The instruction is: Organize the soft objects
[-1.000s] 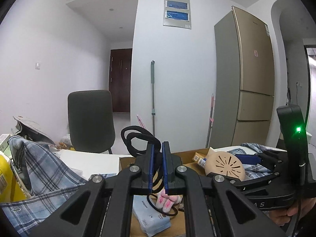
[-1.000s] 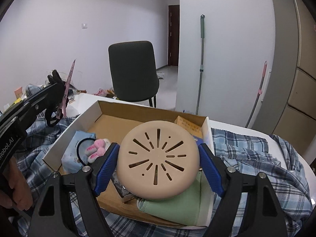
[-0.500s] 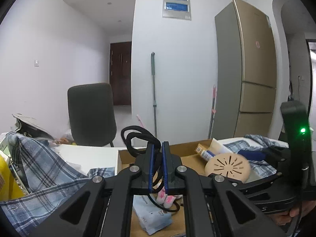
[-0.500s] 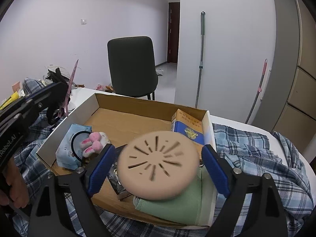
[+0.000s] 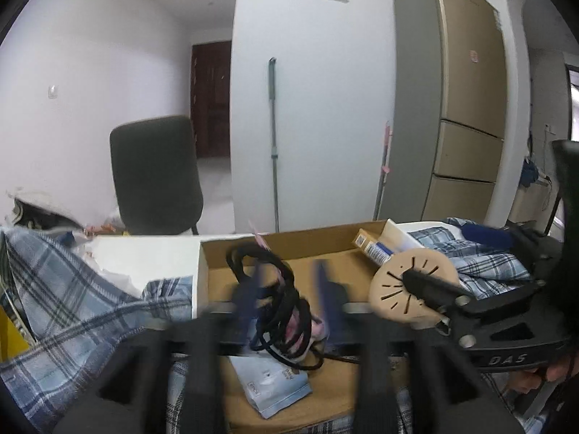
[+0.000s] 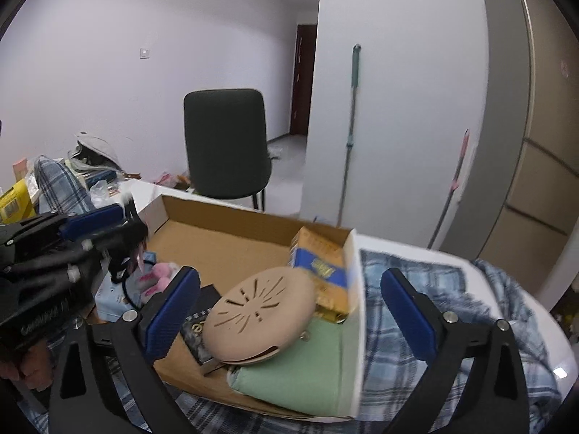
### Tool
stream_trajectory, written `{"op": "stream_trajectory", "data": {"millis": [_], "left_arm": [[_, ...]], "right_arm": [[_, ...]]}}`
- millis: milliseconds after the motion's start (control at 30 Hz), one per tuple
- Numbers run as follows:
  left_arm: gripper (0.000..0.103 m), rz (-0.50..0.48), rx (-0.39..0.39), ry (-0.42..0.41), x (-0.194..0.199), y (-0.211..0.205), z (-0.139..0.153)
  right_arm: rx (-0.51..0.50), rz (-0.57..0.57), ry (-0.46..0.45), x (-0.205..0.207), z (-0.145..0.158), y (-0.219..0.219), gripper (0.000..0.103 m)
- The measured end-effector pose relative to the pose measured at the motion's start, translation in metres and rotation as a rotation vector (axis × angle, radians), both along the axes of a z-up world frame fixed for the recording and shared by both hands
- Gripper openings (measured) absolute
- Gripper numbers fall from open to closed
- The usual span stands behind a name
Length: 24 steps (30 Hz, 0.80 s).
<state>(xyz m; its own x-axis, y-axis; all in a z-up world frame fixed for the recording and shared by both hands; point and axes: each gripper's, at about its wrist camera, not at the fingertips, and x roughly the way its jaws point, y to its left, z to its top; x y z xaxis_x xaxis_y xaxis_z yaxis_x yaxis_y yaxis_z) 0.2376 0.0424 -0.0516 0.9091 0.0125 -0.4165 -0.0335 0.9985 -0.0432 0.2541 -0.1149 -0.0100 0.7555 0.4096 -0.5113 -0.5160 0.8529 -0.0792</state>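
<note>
A shallow cardboard box (image 6: 235,231) lies on the table. A beige slotted round pad (image 6: 258,318) rests tilted in it on a green cloth (image 6: 307,372); it also shows in the left wrist view (image 5: 401,289). My right gripper (image 6: 289,314) is open, jaws wide around the pad without touching it. My left gripper (image 5: 289,293) is open and blurred over the box's left part. A black cord bundle (image 5: 278,296) hangs between its fingers, loose. A pink-and-white plush (image 6: 159,276) and a light blue packet (image 5: 267,383) lie below.
Blue plaid cloth (image 6: 452,307) covers the table right of the box and lies at the left too (image 5: 72,300). A yellow-blue carton (image 6: 322,267) leans in the box's far right corner. A dark chair (image 6: 226,144), a mop (image 6: 349,137) and a fridge (image 5: 456,115) stand behind.
My right gripper opened and let the beige pad drop onto the green cloth. My left gripper opened too, freeing the black cord, and lowered toward the box.
</note>
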Motion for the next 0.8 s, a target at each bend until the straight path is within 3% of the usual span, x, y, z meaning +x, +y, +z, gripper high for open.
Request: {"op": "stream_trajectory", "data": {"millis": [333, 600, 800], "left_arm": [[0.073, 0.06, -0.086, 0.013, -0.003, 0.017, 0.005], [0.073, 0.064, 0.039, -0.171, -0.04, -0.004, 0.052], [0.073, 0.049, 0.051, -0.272, -0.082, -0.011, 0.077]], "right_arm": [[0.009, 0.0, -0.02, -0.002, 0.011, -0.004, 0.102], [0.063, -0.033, -0.061, -0.017, 0.05, -0.02, 0.102], [0.07, -0.093, -0.222, -0.063, 0.083, -0.041, 0.102]]}}
